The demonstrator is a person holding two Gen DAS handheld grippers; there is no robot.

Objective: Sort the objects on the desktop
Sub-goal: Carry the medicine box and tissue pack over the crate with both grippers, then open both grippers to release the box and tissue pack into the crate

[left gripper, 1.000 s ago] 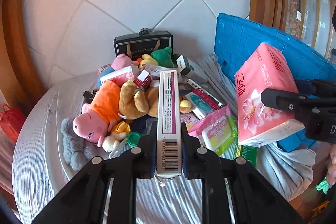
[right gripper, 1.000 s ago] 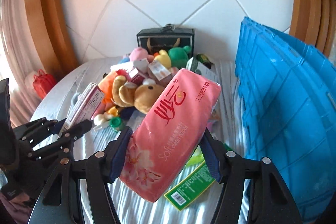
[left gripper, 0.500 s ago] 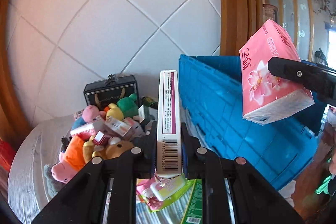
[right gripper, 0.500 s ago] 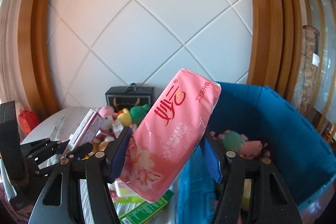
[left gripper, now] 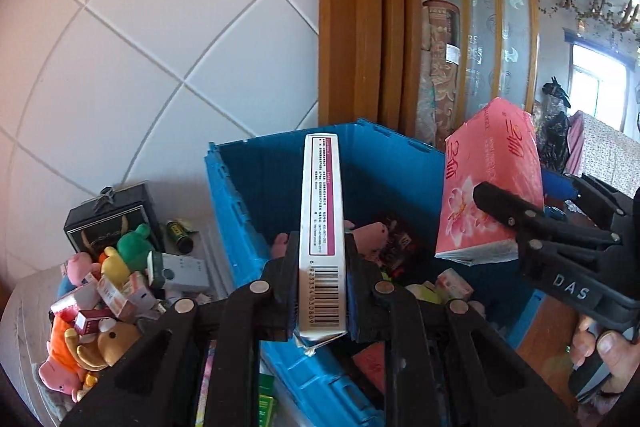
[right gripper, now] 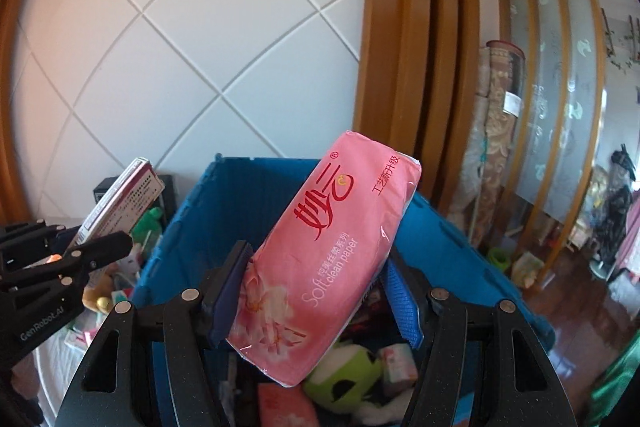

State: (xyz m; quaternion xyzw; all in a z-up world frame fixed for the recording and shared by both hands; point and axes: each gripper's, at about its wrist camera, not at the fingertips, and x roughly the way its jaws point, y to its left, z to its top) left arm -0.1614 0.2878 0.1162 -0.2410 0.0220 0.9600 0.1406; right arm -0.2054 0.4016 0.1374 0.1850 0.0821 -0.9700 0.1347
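Beside the crate (left gripper: 256, 187), toys (left gripper: 100, 307) crowd the table (left gripper: 24, 311).

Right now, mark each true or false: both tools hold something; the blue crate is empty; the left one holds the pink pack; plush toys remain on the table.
1. Both tools hold something. True: left tool grips a white box, right tool a pink tissue pack.
2. The blue crate is empty. False: toys and packs lie inside.
3. The left tool holds the pink pack. False: the right does.
4. Plush toys remain on the table. True.
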